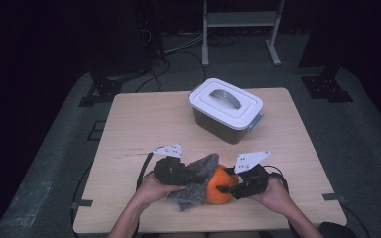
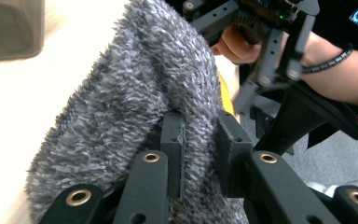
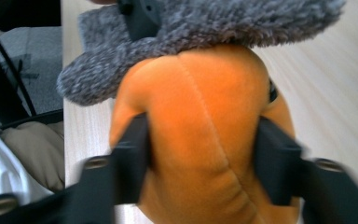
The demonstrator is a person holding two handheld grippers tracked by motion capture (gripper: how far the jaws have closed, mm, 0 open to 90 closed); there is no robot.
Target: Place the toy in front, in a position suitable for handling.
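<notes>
Holding a shaggy grey microfibre cloth (image 1: 197,179) in the left claw (image 1: 191,174), the person rubs it against a round orange plush toy (image 1: 221,186), which the right claw (image 1: 226,188) grips. The left claw is fully clamped, a fold of the cloth pinched between its two black jaws. The right claw stands about half open, with its pads pressed into the two sides of the toy's soft body; the picture there is blurred.

Both things are at the 6 o'clock edge of the pale wooden tabletop (image 1: 144,124), the cloth lying over the toy's 9 o'clock side.

I think the main danger is the toy. Its body is soft and round, so a hard wipe could push it out from between the pads, and it might roll off the near edge to the floor. The cloth could also catch on the right claw, because the two claws work very close together.

A dark plastic box with a white lid and grey handle (image 1: 226,110) stands at 12 o'clock, well apart. Nothing lies between it and the claws.
</notes>
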